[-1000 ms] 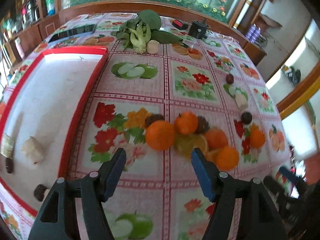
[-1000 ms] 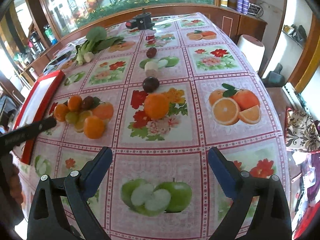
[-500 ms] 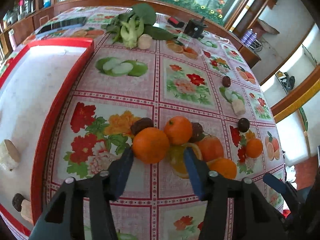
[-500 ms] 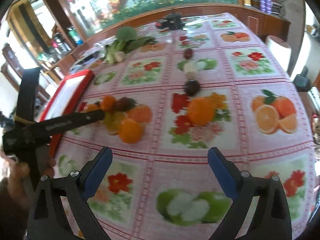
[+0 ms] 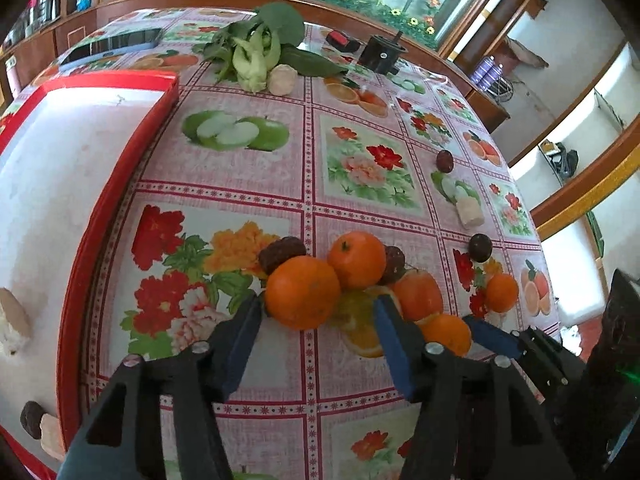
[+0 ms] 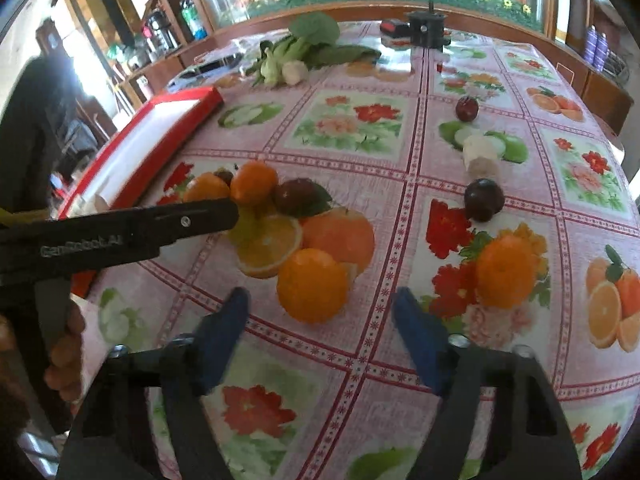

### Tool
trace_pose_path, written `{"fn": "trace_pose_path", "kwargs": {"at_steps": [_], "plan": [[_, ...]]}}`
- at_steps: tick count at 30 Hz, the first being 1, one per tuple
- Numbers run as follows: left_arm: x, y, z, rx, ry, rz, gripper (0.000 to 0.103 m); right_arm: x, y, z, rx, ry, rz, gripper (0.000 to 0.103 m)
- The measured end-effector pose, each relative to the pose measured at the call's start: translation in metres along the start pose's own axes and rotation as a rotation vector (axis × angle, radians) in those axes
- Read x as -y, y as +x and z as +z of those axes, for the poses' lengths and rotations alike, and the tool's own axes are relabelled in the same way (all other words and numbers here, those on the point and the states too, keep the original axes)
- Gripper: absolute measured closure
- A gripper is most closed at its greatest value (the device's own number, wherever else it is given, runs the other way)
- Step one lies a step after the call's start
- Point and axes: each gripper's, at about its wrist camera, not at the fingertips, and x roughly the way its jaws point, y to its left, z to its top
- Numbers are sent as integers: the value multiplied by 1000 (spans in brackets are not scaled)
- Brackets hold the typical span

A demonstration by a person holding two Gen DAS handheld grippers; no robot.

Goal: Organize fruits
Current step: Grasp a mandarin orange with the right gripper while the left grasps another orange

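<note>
Left gripper (image 5: 318,306) jaws apart, straddling nearest orange (image 5: 302,292) beside the fruit cluster near the red tray (image 5: 120,184). Right gripper (image 6: 320,312) also apart, before another orange (image 6: 312,284). Advise centring before closing, avoiding neighbouring fruit.

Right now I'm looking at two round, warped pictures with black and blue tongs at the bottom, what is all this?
Those tongs are two hand-held grippers, each carried by a person, each with a wide-angle camera looking along its fingers. One picture comes from the left hand-held gripper, the other from the right hand-held gripper. Both are open and hold nothing. The left one has an orange at its fingertips; the right one faces another orange. On the patterned tablecloth lie more oranges, dark plums, leafy greens and a red-rimmed tray.
</note>
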Motion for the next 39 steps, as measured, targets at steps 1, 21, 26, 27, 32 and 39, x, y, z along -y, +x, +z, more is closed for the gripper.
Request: {"fn": "trace_pose_path", "kwargs": {"at_steps": [1, 21, 26, 27, 32, 39], "plan": [[1, 1, 0, 1, 3, -1, 35, -1, 1, 1, 2, -20, -8, 58], [-11, -18, -31, 15, 19, -5, 70, 14, -25, -23, 24, 92, 37, 69], [0, -27, -35, 67, 94, 72, 68, 18, -22, -27, 2, 122, 30, 68], [1, -29, -33, 78, 94, 75, 67, 18, -23, -28, 5, 127, 32, 68], [0, -34, -18, 134, 110, 129, 37, 16, -23, -28, 2, 115, 22, 68], [-6, -12, -11, 65, 145, 159, 36, 20, -23, -28, 6, 133, 52, 66]]}}
